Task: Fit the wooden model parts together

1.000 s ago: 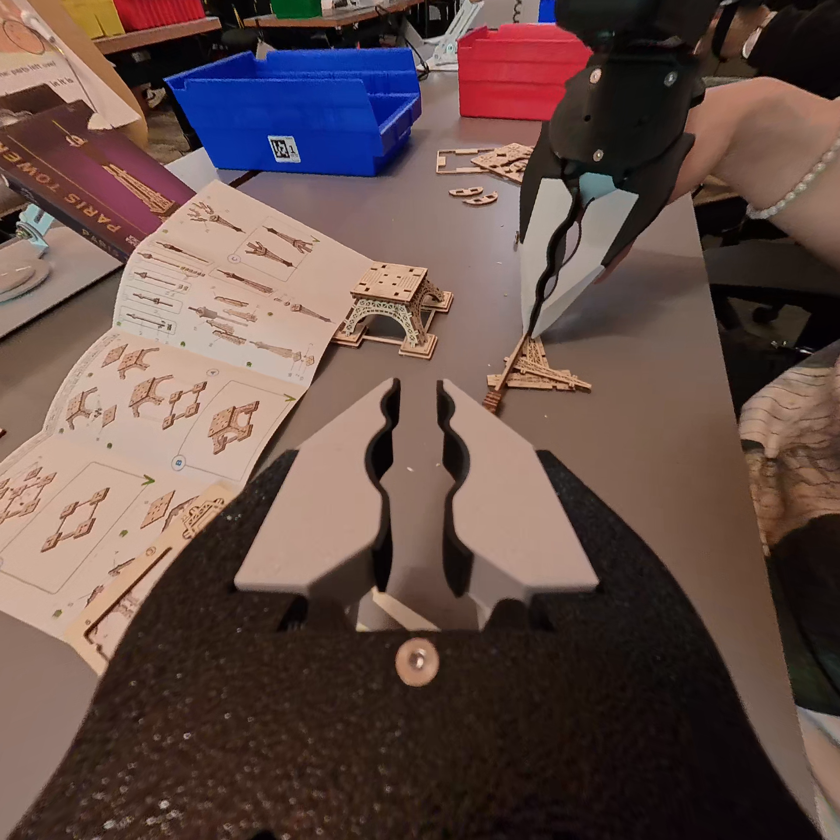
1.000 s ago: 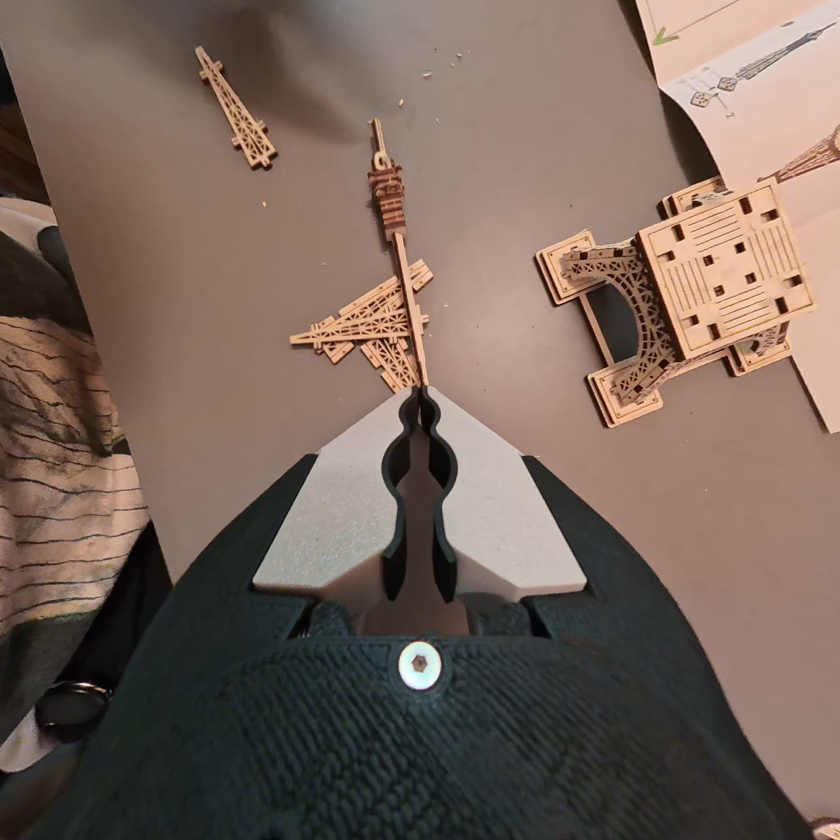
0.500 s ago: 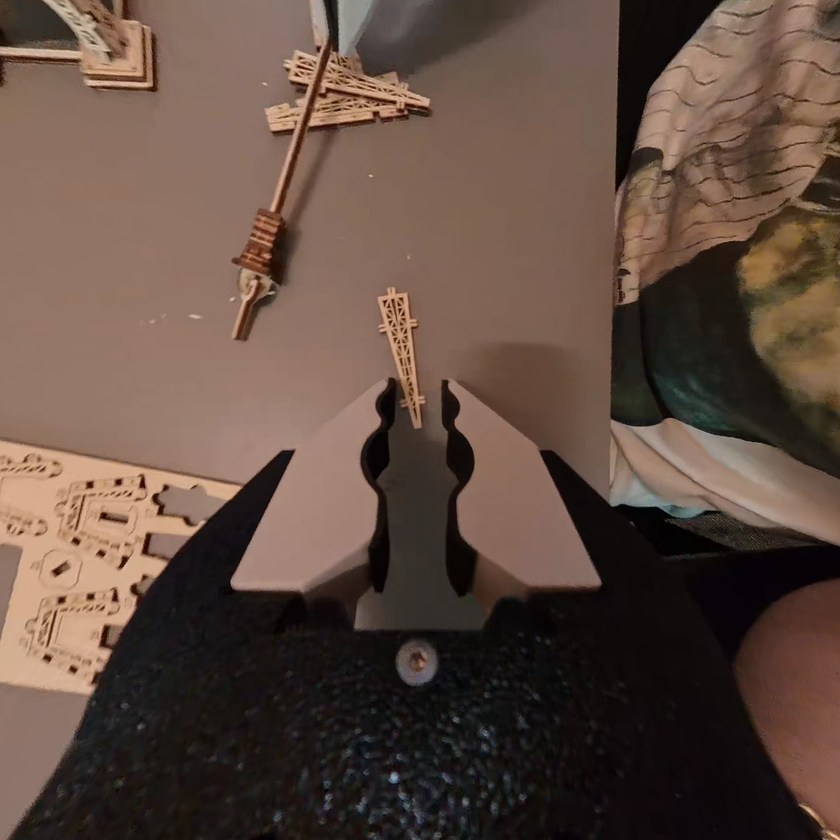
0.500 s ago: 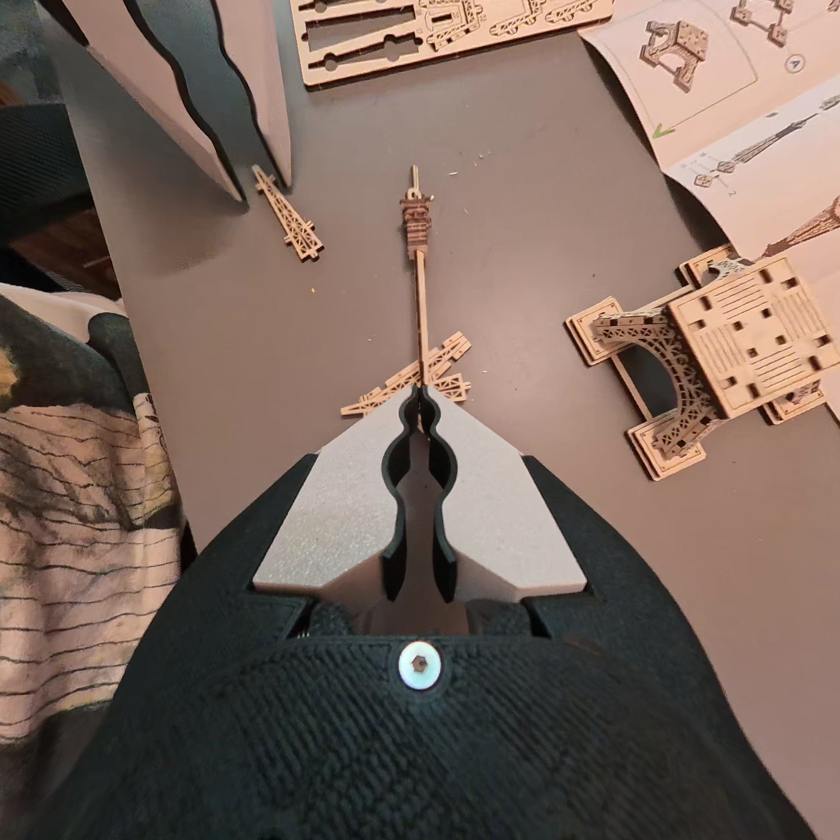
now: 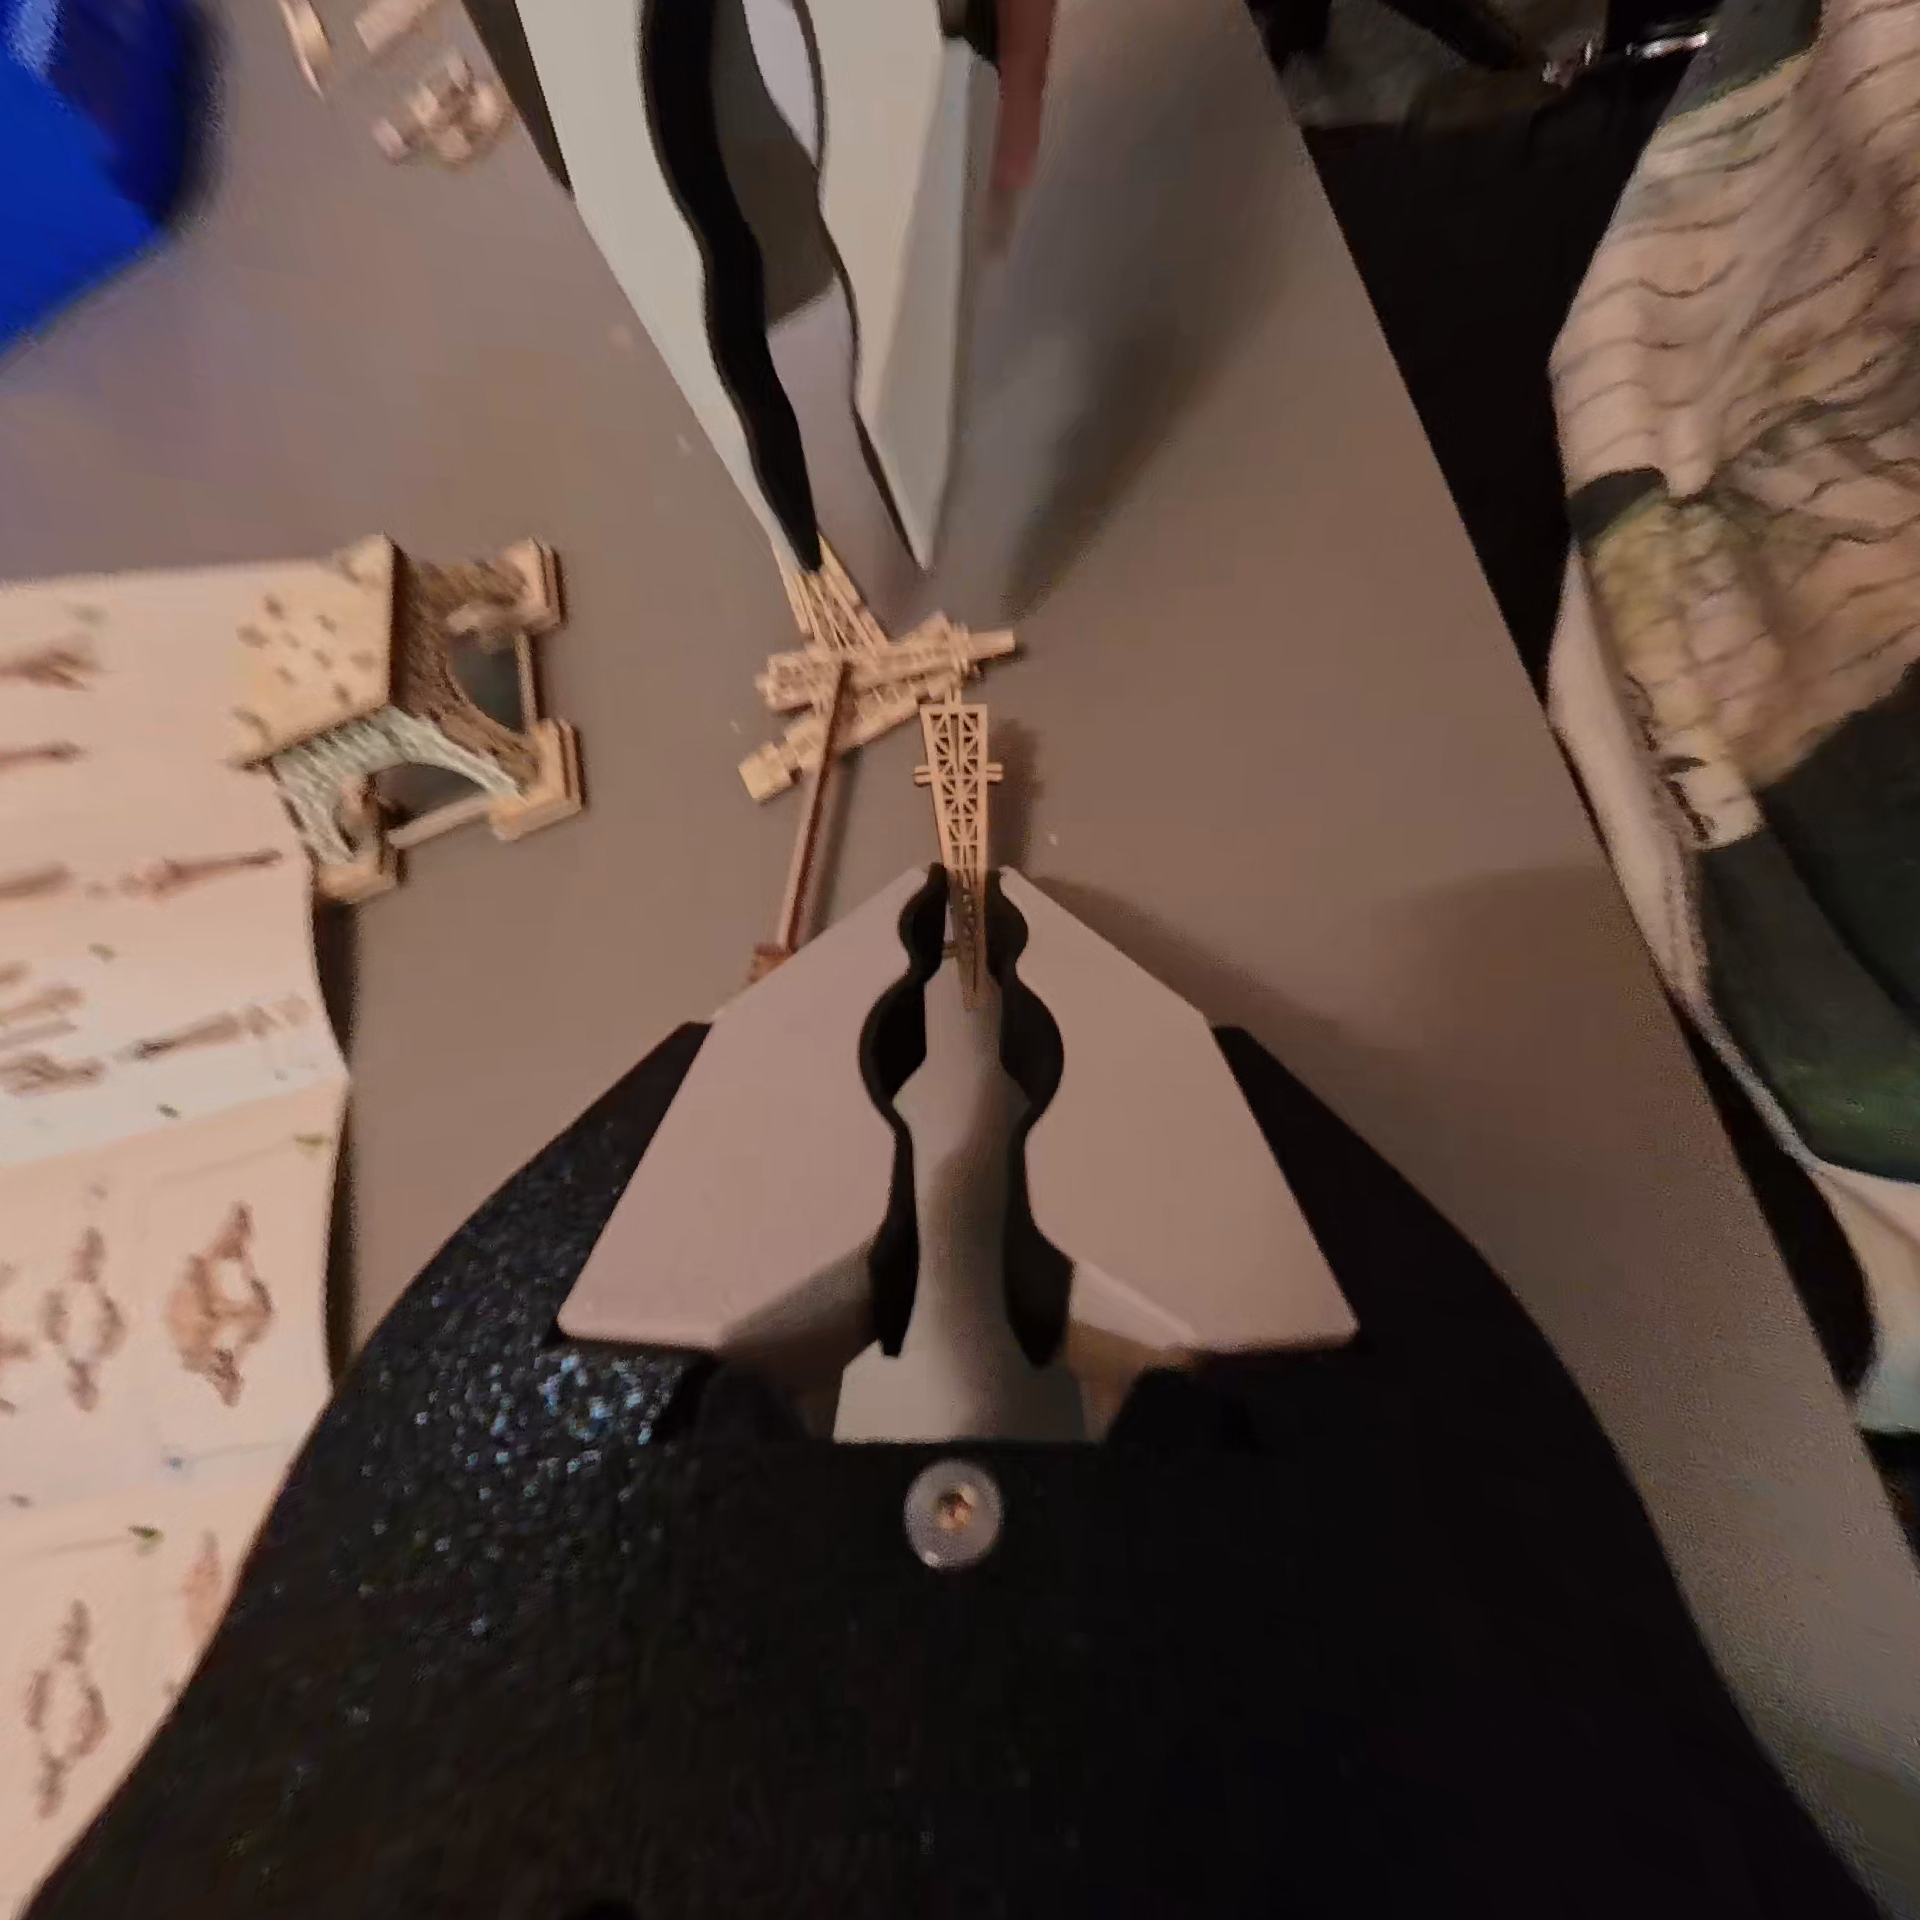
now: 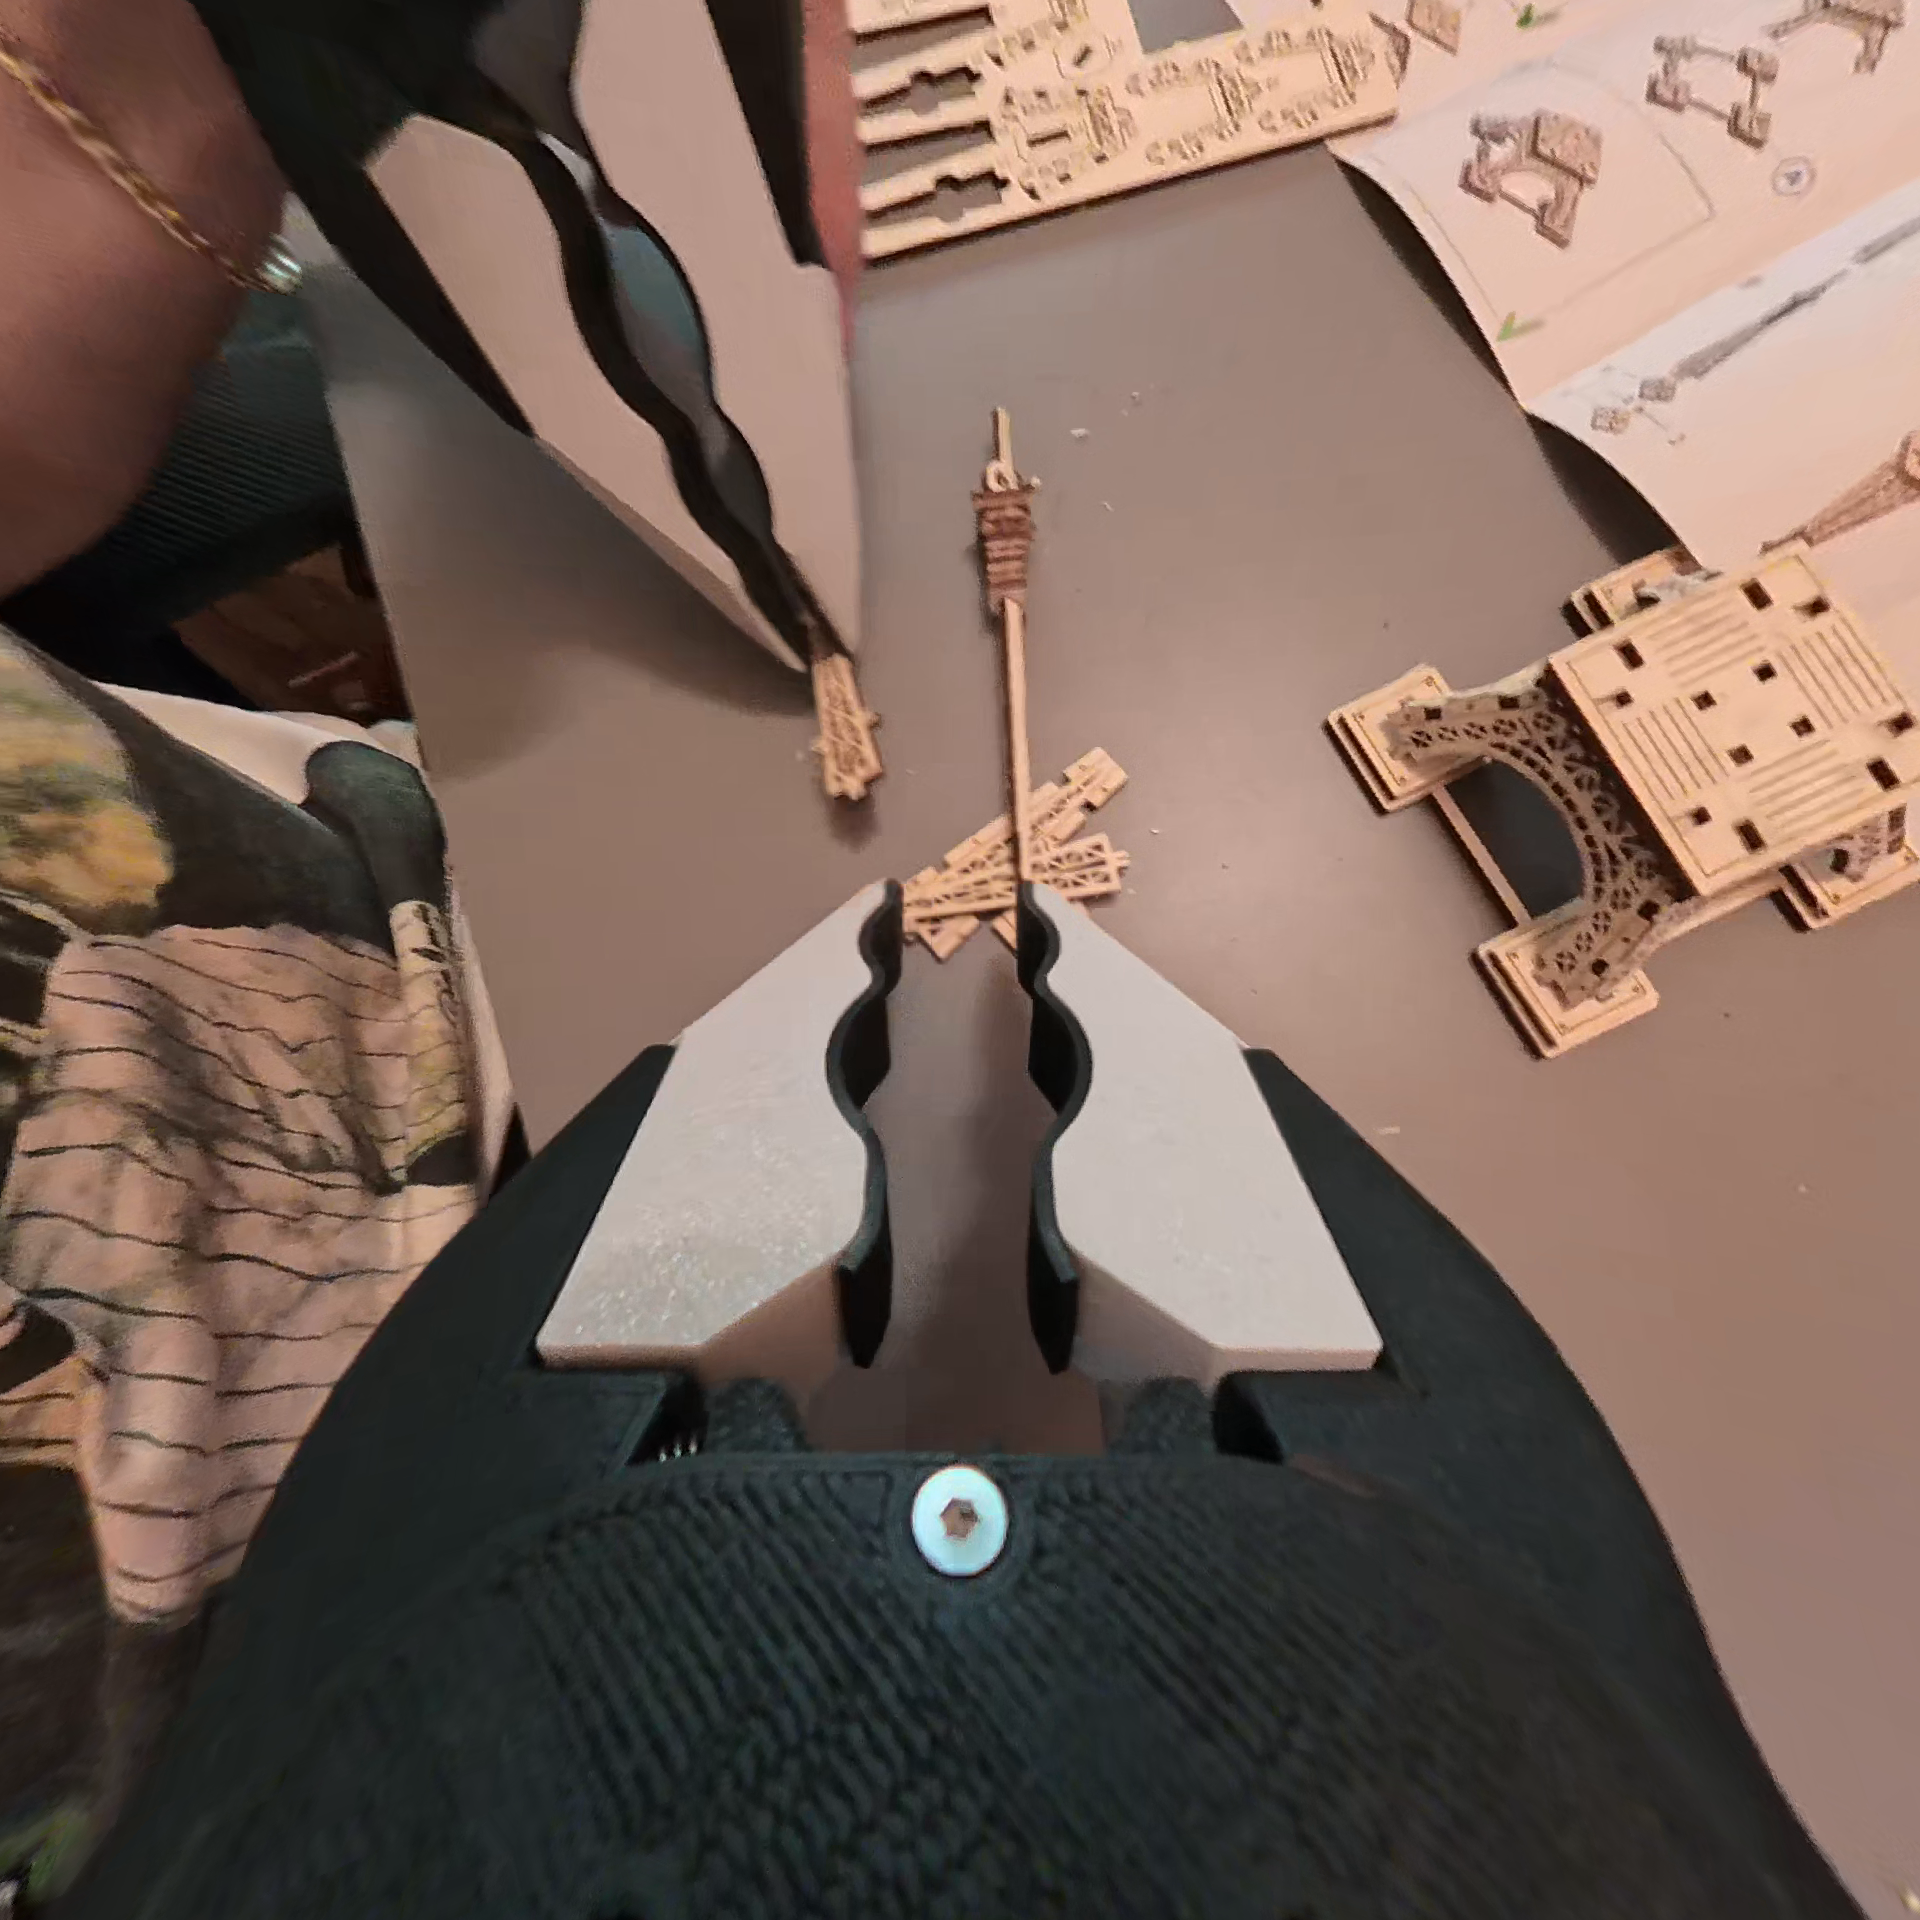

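Observation:
My left gripper [image 5: 966,883] is shut on a small wooden lattice strip [image 5: 956,790], whose wide end sticks out ahead of the tips. The right wrist view shows the same gripper [image 6: 826,660] and strip [image 6: 847,727] low over the grey table [image 6: 1247,520]. My right gripper [image 6: 958,899] is open. The thin spire rod [image 6: 1013,675] lies along its right finger's inner edge, across a pile of lattice pieces [image 6: 1049,862]. The pile [image 5: 883,665], rod [image 5: 816,831] and right gripper [image 5: 857,551] also show in the left wrist view. The arched tower base [image 6: 1704,748] stands to the right.
The folded instruction sheet [image 6: 1714,260] and a punched wooden parts sheet [image 6: 1091,114] lie at the far side. A blue bin [image 5: 73,156] is at the far left. The person's patterned clothing [image 6: 208,1039] is against the table's edge.
My left gripper swung down to the small lattice strip, shut on it and brought it beside the pile. My right gripper, shut on the spire rod before, has opened.

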`<state>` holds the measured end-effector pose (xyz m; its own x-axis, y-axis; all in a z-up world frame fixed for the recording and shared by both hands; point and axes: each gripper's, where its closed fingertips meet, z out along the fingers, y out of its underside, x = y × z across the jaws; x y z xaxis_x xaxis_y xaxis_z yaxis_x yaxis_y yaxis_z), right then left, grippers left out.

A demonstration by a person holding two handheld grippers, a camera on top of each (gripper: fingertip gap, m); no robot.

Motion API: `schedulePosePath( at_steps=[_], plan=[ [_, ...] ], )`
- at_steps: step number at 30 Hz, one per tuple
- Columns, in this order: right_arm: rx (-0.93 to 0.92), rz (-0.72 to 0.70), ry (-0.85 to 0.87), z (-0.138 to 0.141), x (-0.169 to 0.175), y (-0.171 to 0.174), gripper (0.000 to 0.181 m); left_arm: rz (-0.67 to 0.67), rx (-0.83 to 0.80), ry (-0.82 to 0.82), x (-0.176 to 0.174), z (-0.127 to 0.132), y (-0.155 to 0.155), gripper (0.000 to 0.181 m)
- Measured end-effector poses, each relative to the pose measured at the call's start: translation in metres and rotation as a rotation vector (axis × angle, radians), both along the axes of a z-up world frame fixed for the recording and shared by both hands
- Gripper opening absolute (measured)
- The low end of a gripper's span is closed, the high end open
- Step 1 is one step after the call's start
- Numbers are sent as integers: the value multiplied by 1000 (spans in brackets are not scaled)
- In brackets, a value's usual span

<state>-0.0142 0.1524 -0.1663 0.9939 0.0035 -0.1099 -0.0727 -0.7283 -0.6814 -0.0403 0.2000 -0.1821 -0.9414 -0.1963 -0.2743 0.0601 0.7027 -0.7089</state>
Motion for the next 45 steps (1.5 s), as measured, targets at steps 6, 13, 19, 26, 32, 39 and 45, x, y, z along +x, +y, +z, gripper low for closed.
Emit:
schedulePosePath(
  at_steps=[6, 13, 19, 26, 32, 39, 45],
  plan=[
    [65, 13, 39, 8, -7, 19, 25, 12, 50, -308, 23, 21, -10, 4],
    [78, 41, 63, 0, -5, 25, 15, -30, 162, -462, 27, 14, -14, 4],
    [41, 39, 16, -14, -2, 24, 0, 16, 224, -526, 31, 3, -15, 5],
    [41, 60, -61, -18, -4, 28, 0, 159, 70, -231, 27, 3, 7, 33],
    [-2, 55, -92, -20, 3, 31, 0, 216, 4, -8, 36, 4, 15, 42],
    [-19, 46, -92, -20, 7, 33, 0, 199, 13, 116, 43, -6, 10, 28],
    [-17, 59, -98, -20, 9, 32, 0, 173, 12, 126, 42, -12, 6, 14]
  ],
)
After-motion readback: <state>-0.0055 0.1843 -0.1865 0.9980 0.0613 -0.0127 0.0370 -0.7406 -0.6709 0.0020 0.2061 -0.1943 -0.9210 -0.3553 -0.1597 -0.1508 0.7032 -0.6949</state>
